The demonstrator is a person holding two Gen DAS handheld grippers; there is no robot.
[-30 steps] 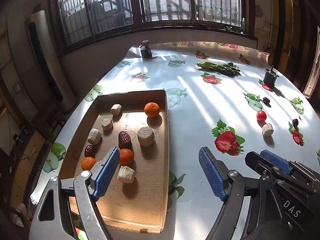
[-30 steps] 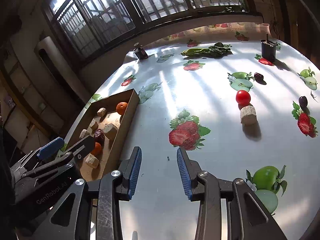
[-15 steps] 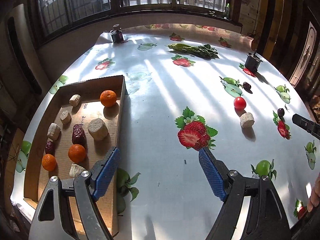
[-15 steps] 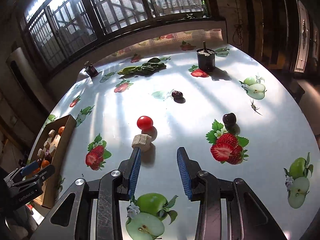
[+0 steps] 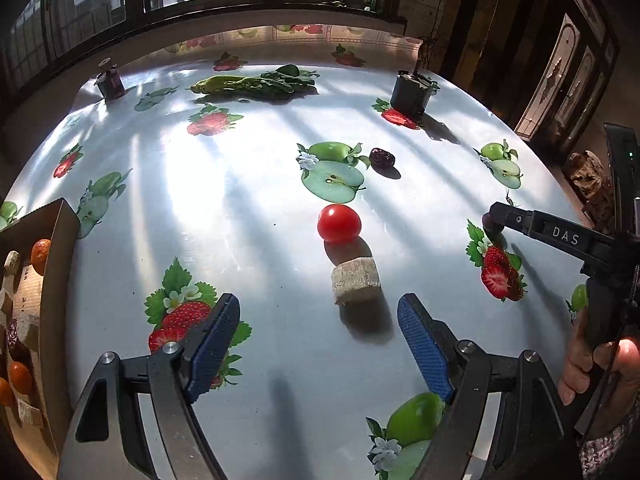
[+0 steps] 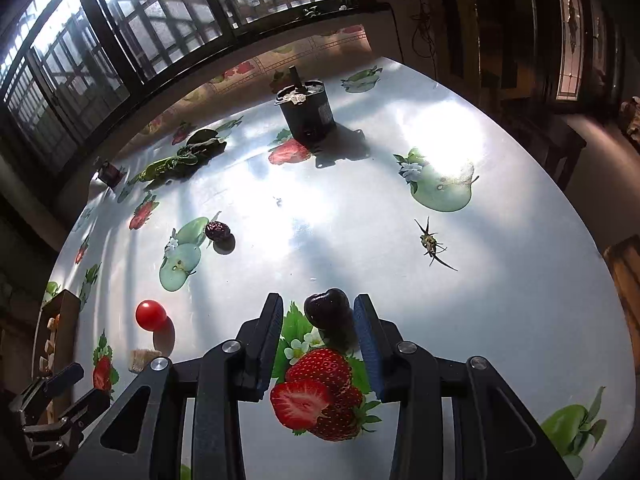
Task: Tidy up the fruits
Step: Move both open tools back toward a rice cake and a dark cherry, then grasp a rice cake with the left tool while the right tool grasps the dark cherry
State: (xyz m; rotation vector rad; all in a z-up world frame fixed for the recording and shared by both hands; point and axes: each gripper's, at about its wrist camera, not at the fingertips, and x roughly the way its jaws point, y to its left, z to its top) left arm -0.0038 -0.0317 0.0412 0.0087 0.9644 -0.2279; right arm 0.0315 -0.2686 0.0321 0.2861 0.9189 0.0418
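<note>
My left gripper (image 5: 318, 322) is open above the table, just short of a beige cork-like chunk (image 5: 355, 281) and a red cherry tomato (image 5: 339, 223). A dark date (image 5: 382, 157) lies farther back. My right gripper (image 6: 317, 318) is open, its jaws on either side of a dark cherry (image 6: 328, 313) resting on the table; the right pad is close to it. The tomato (image 6: 150, 315) and date (image 6: 217, 231) also show in the right wrist view. The cardboard tray (image 5: 60, 300) with oranges, dates and chunks is at the far left.
A dark can (image 6: 306, 114) stands at the back right. Green leafy vegetables (image 5: 256, 84) and a small dark jar (image 5: 110, 84) lie along the far edge. An insect (image 6: 430, 242) sits on the fruit-printed cloth. The right gripper's body (image 5: 568, 240) reaches in at the left view's right side.
Both grippers moved right, away from the tray. The left one now faces the chunk and tomato. The right one advanced until its open jaws straddle the dark cherry.
</note>
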